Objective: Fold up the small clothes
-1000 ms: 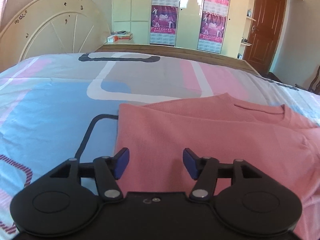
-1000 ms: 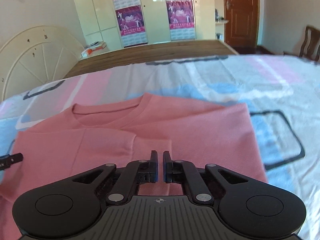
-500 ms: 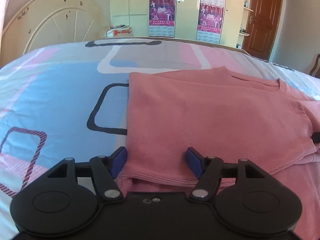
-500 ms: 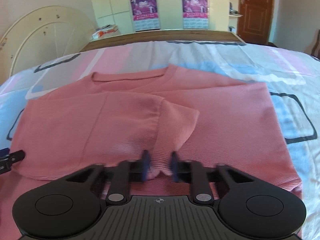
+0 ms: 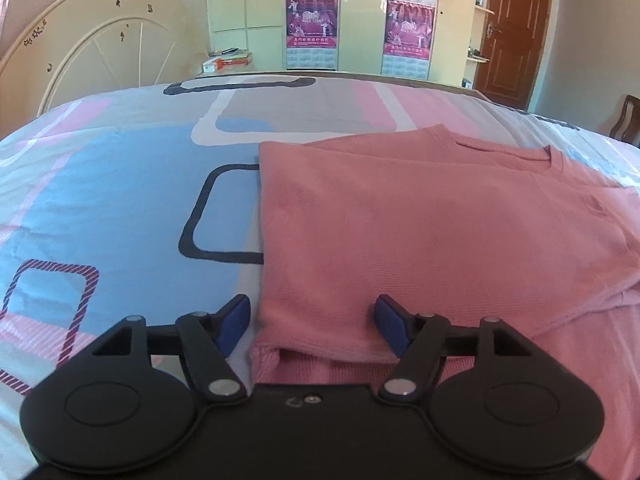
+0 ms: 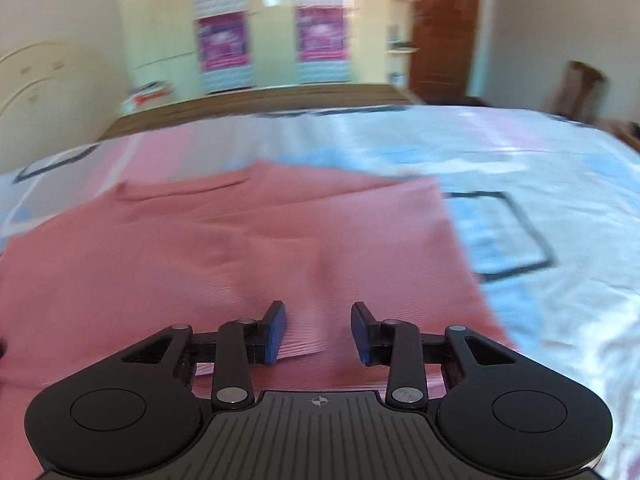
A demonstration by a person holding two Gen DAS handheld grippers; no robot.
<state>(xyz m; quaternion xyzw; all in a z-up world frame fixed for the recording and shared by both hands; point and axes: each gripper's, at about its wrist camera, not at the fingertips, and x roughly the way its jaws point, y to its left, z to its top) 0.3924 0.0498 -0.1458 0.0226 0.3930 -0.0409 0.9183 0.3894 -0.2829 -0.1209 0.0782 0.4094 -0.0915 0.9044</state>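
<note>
Pink knit fills both views: the shirt [image 5: 420, 240] lies flat on the patterned bedsheet [image 5: 120, 200], sleeves already turned in, collar at the far end.

From your left wrist camera, the left gripper [image 5: 314, 330] has its jaws spread wide and holds nothing. The shirt's left folded edge runs straight away from you, starting just inside the left fingertip [image 5: 234, 320] and ending at the far corner near the collar [image 5: 504, 150]. The near hem of the upper layer sits right between the two blue pads, with a lower layer showing beneath it. So the cloth's long axis points dead ahead, and the hem is directly in front of this claw.

From your right wrist camera, which is blurred, the right gripper [image 6: 318, 332] is also spread apart and empty, with the shirt [image 6: 240, 256] lying under and ahead of it. A loose flap of fabric lies between its pads. The shirt's right edge slants away just outside the right fingertip [image 6: 362, 330].

Both claws stand at the near hem, one toward each side, so I judge a bottom-to-collar fold comes next; each would need to pinch the hem just ahead of it.
</note>
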